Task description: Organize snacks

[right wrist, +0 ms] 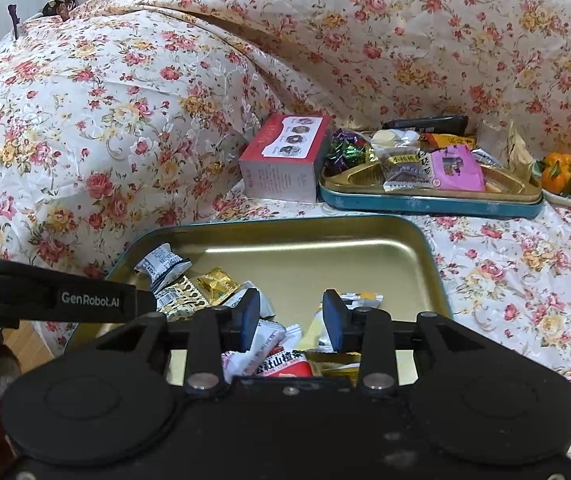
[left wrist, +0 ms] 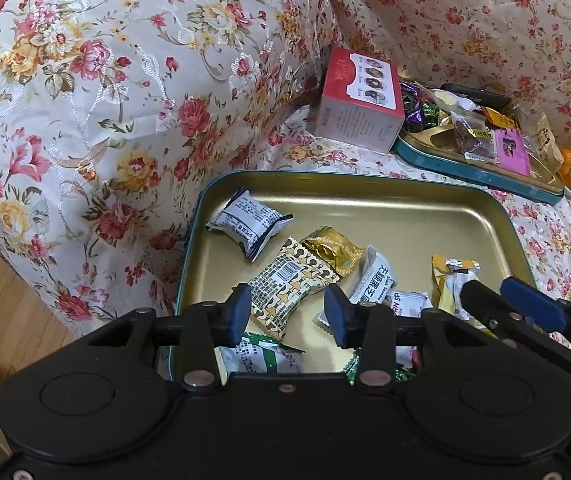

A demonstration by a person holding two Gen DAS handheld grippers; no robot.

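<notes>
Both grippers hang over the snack tin (left wrist: 365, 188) — left gripper (left wrist: 287, 308) parted, right gripper (right wrist: 291, 316) parted, gripping nothing.

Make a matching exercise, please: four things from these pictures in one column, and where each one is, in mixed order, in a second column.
Things:
1. red box
2. gold-wrapped snack
3. pink packet
4. oranges

Places:
A. in the far teal tin
B. right of the far tin
C. left of the far tin, by the cushion
D. in the near tin lid

Pairs: 1-C, 2-D, 3-A, 4-B
</notes>
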